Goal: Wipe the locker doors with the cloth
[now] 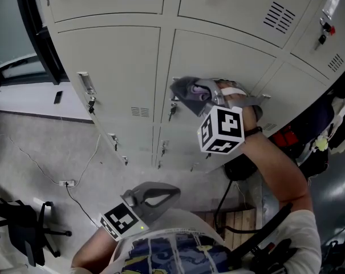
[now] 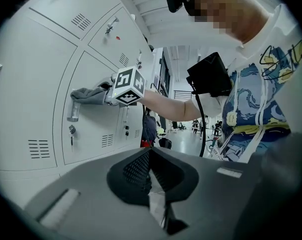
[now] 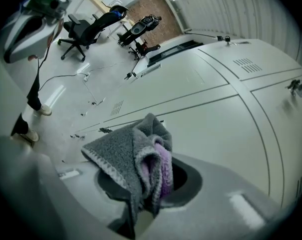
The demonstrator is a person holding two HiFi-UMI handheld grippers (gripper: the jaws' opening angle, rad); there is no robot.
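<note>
A grey cloth (image 1: 182, 89) with a purple inner side is bunched in my right gripper (image 1: 199, 96), which is shut on it and presses it against a pale grey locker door (image 1: 223, 56) near the door's left edge. In the right gripper view the cloth (image 3: 125, 154) spills out of the jaws of the right gripper (image 3: 150, 184) against the door (image 3: 215, 124). My left gripper (image 1: 155, 196) hangs low by the person's body, away from the lockers. Its jaws meet with nothing between them (image 2: 151, 184). From there the cloth (image 2: 88, 95) shows on the door handle.
Lockers fill the wall; keys hang in several locks (image 1: 172, 112) and a handle (image 1: 85, 83) juts from the left door. A black office chair (image 1: 24, 227) and a floor cable (image 1: 67, 182) lie at left. A wooden pallet (image 1: 235, 218) and dark bags (image 1: 286, 137) sit at right.
</note>
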